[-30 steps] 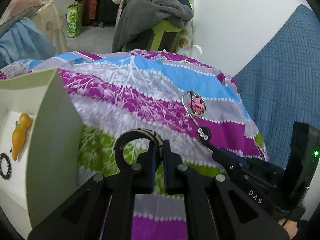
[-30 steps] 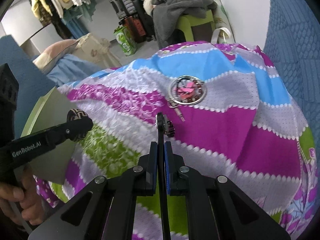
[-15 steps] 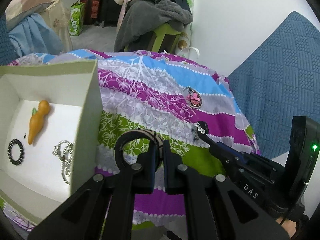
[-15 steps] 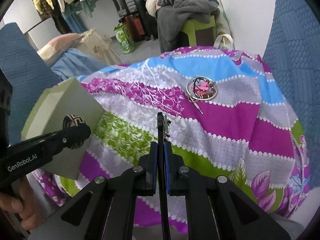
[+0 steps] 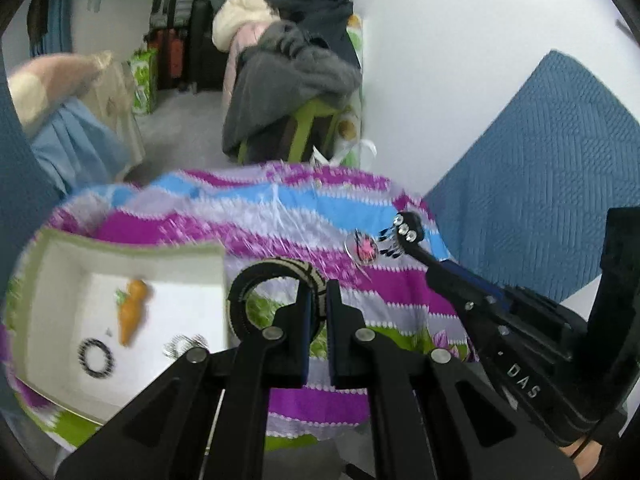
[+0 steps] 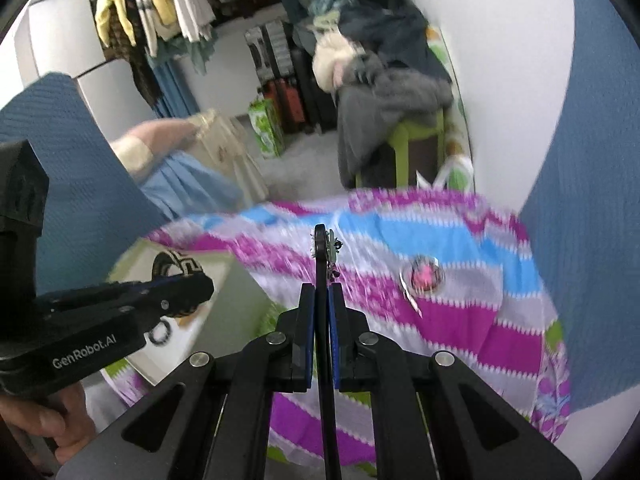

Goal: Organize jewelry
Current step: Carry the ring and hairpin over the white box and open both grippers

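My left gripper point(image 5: 318, 300) is shut on a wide black-and-cream patterned bangle point(image 5: 256, 280), held up over the bedspread; the bangle point(image 6: 176, 266) also shows in the right wrist view. My right gripper point(image 6: 320, 296) is shut on a thin black bangle point(image 6: 320, 248) set with clear stones point(image 5: 405, 229) and small dark dangles. A pale green box point(image 5: 60, 248) at the lower left holds an orange carrot charm point(image 5: 134, 310), a black bead bracelet point(image 5: 94, 356) and a silver chain point(image 5: 182, 346). A round pendant with a pink centre point(image 6: 424, 276) lies on the spread.
The striped purple, blue and green bedspread point(image 5: 280, 216) covers a raised surface. Blue quilted fabric point(image 5: 540, 168) rises on the right. Beyond stand a green stool piled with clothes point(image 5: 292, 92), suitcases and a white wall. A hand point(image 6: 52, 428) grips the left tool.
Both grippers have risen with their bangles, so the bedspread looks smaller and farther. The box interior with carrot, bracelet and chain has come fully into the left wrist view.
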`<action>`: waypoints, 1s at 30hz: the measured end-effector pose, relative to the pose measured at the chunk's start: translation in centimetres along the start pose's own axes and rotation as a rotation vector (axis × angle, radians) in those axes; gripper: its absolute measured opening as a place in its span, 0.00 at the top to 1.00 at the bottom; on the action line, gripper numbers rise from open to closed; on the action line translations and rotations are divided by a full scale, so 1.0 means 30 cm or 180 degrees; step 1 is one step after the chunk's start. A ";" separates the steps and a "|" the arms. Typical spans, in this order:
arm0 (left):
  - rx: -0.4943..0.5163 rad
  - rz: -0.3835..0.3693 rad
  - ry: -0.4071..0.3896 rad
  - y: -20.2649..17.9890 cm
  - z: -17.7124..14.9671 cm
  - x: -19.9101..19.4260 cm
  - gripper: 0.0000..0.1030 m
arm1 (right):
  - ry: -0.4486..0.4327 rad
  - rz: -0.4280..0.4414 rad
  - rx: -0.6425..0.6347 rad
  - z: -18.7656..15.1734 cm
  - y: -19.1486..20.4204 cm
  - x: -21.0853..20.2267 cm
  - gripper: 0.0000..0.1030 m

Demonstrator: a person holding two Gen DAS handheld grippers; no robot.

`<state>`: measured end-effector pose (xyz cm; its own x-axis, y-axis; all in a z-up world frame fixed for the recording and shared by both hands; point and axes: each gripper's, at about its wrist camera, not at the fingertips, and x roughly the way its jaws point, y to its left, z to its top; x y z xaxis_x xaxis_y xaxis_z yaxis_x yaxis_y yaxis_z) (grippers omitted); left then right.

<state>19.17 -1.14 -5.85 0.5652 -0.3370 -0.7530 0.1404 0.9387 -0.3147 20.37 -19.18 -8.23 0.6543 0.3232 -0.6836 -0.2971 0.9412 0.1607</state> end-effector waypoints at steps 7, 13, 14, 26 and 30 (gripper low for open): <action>0.0051 0.0183 -0.0231 0.085 0.115 -0.180 0.94 | -0.0261 0.0085 -0.0090 0.165 0.120 -0.069 0.95; 0.0008 0.0326 -0.0394 0.202 0.153 -0.311 0.94 | -0.0391 0.0107 -0.0139 0.255 0.221 -0.090 0.95; -0.0002 0.0350 -0.0405 0.221 0.154 -0.325 0.94 | -0.0386 0.0115 -0.0141 0.261 0.236 -0.088 0.95; -0.0239 0.0418 -0.0210 0.449 0.045 -0.292 0.94 | 0.0120 0.0236 -0.0139 0.105 0.372 0.119 0.95; -0.0339 0.0411 -0.0003 0.517 -0.034 -0.218 0.94 | 0.0413 0.0311 -0.0103 0.000 0.396 0.215 0.95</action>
<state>16.83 15.56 -6.40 0.5737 -0.2141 -0.7906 -0.0203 0.9612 -0.2750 21.06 -5.92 -10.71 0.5264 0.3958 -0.7525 -0.3786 0.9016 0.2093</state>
